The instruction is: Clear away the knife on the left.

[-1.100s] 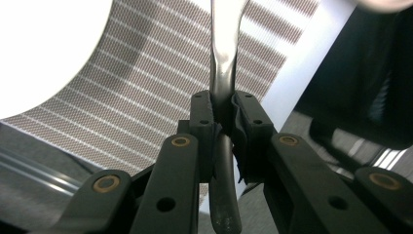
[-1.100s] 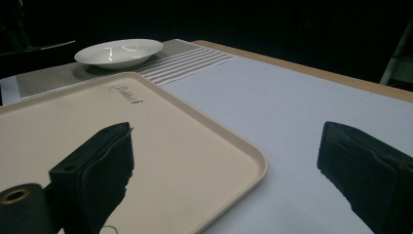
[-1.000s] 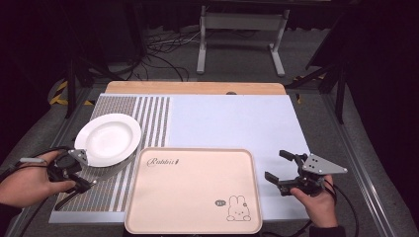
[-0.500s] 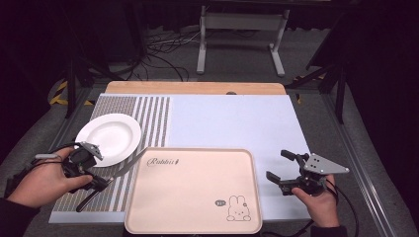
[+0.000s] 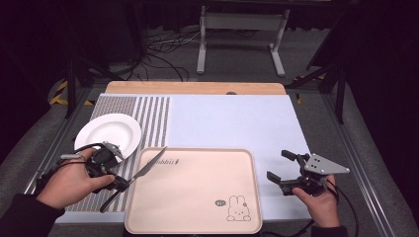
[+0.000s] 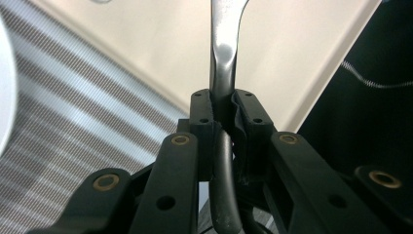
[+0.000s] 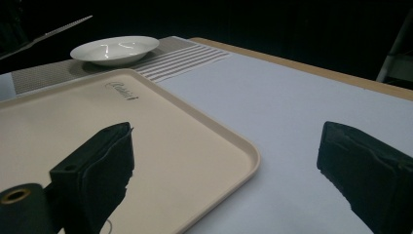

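Steel table knife (image 5: 146,170) is clamped in the left gripper (image 5: 118,183), blade over the beige tray (image 5: 197,217). Not set down yet. Right gripper (image 5: 282,169) sits wide open, empty.

The tray (image 5: 197,197) is pale pink with a bunny picture at 5 o'clock. The plate (image 5: 106,134) is white, on a grey striped mat (image 5: 148,118).

Knife handle buried, blade cropped

In the left gripper view the silver table knife (image 6: 225,44) runs off the top edge, its black handle hidden behind the black jaws; the white round plate (image 6: 4,97) is cut by the left edge. The beige rabbit-print tray (image 5: 197,197) has small, unreadable lettering in the high view.
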{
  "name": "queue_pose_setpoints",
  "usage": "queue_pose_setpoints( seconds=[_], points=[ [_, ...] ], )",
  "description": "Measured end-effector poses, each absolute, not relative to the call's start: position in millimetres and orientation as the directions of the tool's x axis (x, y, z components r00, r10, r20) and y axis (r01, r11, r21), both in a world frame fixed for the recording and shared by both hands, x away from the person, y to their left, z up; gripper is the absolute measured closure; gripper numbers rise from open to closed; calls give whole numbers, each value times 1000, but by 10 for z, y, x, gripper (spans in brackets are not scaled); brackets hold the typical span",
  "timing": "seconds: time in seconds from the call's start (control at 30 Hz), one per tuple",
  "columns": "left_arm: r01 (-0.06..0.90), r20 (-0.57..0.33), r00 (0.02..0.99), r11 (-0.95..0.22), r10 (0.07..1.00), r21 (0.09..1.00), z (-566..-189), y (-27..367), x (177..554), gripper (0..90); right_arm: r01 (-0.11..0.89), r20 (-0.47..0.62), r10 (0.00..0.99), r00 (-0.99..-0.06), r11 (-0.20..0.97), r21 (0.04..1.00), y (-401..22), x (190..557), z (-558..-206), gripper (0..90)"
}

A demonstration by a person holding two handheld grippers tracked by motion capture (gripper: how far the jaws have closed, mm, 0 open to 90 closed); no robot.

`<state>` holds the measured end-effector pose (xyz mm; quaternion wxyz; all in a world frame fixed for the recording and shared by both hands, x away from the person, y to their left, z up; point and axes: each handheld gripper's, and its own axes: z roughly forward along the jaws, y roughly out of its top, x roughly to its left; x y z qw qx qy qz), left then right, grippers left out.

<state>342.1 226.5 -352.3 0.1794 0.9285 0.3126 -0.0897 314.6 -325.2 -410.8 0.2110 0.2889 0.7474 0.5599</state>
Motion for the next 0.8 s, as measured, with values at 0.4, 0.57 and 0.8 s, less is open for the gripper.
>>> queue_pose_setpoints(
  seconds=[0.4,0.57,0.8],
  points=[
    [597,-309,797,-754,519,275,-3651,1888,3454,798,199,17,667,-745,199,960,-3257,3144,-4106,70],
    [607,-326,789,-746,521,276,-3706,1795,3457,797,200,17,670,-742,197,960,-3268,3146,-4109,68],
    [625,-344,774,-730,532,278,-3775,1697,3443,797,195,15,672,-740,193,962,-3284,3140,-4098,68]
  ],
)
